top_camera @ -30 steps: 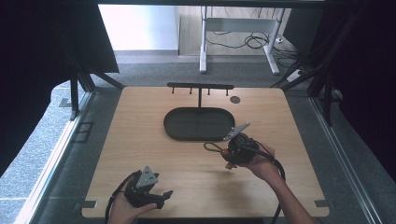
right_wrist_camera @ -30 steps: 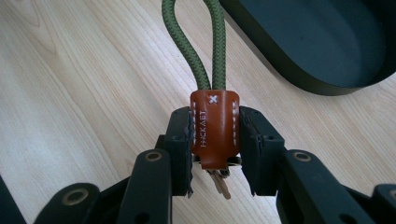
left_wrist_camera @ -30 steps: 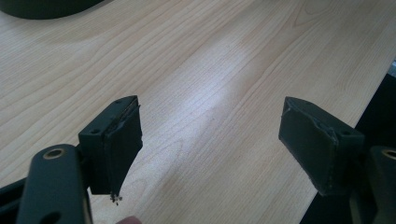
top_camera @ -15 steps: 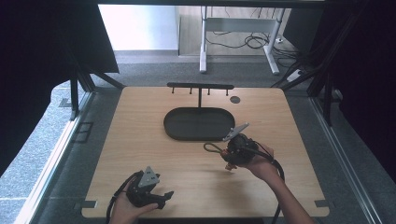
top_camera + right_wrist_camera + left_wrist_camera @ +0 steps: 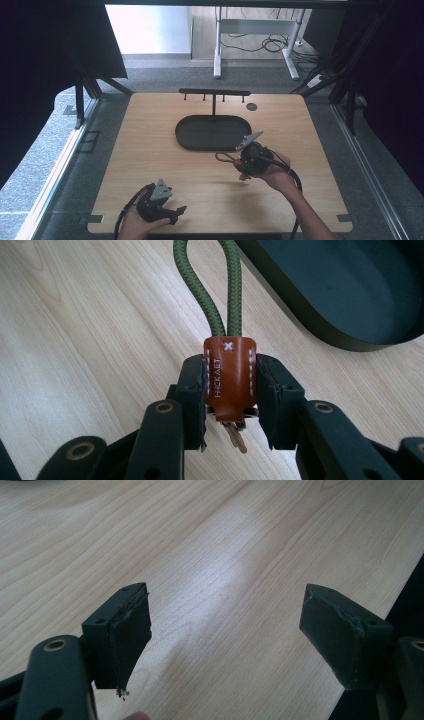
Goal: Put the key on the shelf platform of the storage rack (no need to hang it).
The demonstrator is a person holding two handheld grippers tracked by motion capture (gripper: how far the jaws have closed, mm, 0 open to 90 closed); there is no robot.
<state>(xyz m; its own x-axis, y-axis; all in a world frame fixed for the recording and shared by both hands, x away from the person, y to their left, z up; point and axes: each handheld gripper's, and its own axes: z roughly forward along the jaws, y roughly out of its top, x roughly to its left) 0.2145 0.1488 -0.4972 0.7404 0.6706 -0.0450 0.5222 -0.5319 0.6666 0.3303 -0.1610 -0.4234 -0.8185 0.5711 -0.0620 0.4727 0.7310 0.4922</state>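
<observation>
Leather, tan and stitched, wraps the key fob (image 5: 229,377) that our right gripper (image 5: 230,390) clamps just off the dark oval tray's (image 5: 200,142) near-right rim; its green cord loop (image 5: 212,285) points ahead, keys dangling below. Our left gripper (image 5: 225,630) rests jaws apart at the table's (image 5: 150,130) near-left edge. We judge the smooth sleeve could slip if tugged.
</observation>
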